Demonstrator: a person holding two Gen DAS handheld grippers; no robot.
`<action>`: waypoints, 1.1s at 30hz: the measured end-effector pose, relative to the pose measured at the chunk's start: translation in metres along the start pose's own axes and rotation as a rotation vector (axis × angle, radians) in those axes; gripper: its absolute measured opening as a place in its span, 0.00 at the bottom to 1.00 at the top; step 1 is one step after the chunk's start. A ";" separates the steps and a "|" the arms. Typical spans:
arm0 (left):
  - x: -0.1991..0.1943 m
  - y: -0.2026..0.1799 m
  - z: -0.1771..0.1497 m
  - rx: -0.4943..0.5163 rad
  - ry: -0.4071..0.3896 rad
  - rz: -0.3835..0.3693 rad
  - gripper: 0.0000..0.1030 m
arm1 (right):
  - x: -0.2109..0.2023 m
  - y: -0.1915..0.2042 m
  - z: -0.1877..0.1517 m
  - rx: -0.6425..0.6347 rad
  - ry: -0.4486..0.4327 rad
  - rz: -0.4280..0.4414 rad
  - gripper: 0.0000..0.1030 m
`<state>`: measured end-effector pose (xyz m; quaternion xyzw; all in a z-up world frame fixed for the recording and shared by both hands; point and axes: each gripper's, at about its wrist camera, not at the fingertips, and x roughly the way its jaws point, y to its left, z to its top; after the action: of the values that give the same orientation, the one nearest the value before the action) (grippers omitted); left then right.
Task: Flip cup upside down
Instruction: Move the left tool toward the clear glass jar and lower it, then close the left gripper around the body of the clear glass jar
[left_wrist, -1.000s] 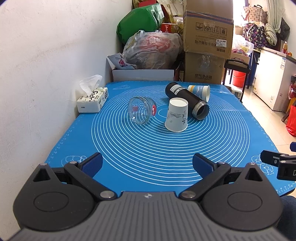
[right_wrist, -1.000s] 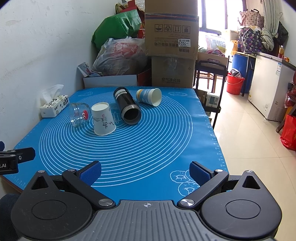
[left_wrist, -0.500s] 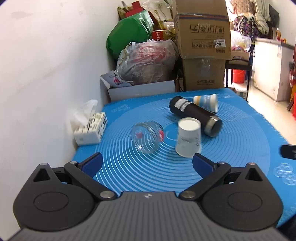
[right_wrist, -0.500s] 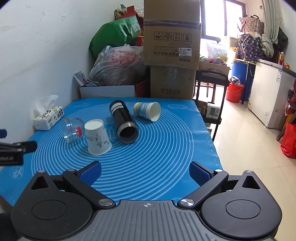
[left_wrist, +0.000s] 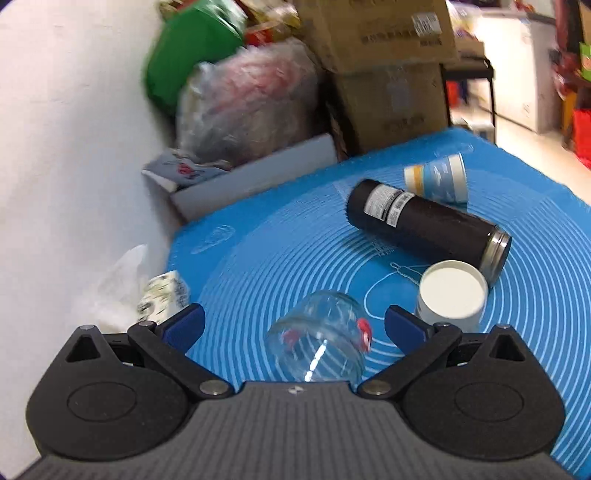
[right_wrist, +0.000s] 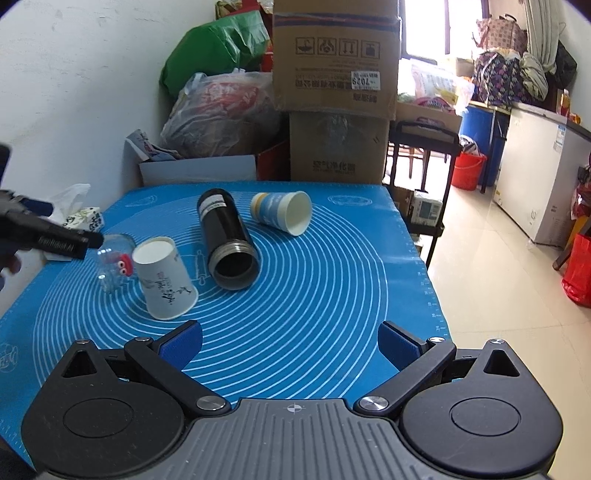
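A clear glass cup (left_wrist: 319, 343) with red marks lies on its side on the blue mat (left_wrist: 280, 236). My left gripper (left_wrist: 293, 326) is open, tilted, and right over the glass cup, which sits between the open fingers. The glass also shows in the right wrist view (right_wrist: 112, 264), with the left gripper (right_wrist: 48, 236) above it. My right gripper (right_wrist: 290, 347) is open and empty, low over the mat's near edge. A white paper cup (right_wrist: 164, 282) stands upside down beside the glass.
A black flask (right_wrist: 227, 242) lies on its side mid-mat, and a blue-and-white paper cup (right_wrist: 282, 212) lies behind it. A tissue box (right_wrist: 83, 219) sits at the left edge by the wall. Boxes and bags (right_wrist: 332, 92) crowd the far end.
My left gripper has moved forward and tilted, closing in on the glass cup until it sits between the fingers. The right gripper has edged forward over the mat.
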<state>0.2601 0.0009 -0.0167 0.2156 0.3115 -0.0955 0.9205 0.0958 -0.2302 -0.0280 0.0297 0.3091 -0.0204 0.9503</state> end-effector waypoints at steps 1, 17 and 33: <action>0.011 0.001 0.005 0.020 0.020 -0.021 0.99 | 0.003 -0.003 0.000 0.010 0.009 0.005 0.99; 0.111 0.005 0.012 0.066 0.364 -0.184 0.83 | 0.026 -0.029 -0.008 0.076 0.070 -0.014 0.99; 0.044 0.004 0.000 -0.034 0.282 -0.183 0.81 | 0.018 -0.027 -0.008 0.069 0.065 -0.009 0.97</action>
<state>0.2962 0.0022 -0.0428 0.1820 0.4576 -0.1422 0.8586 0.1041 -0.2567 -0.0464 0.0618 0.3389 -0.0341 0.9382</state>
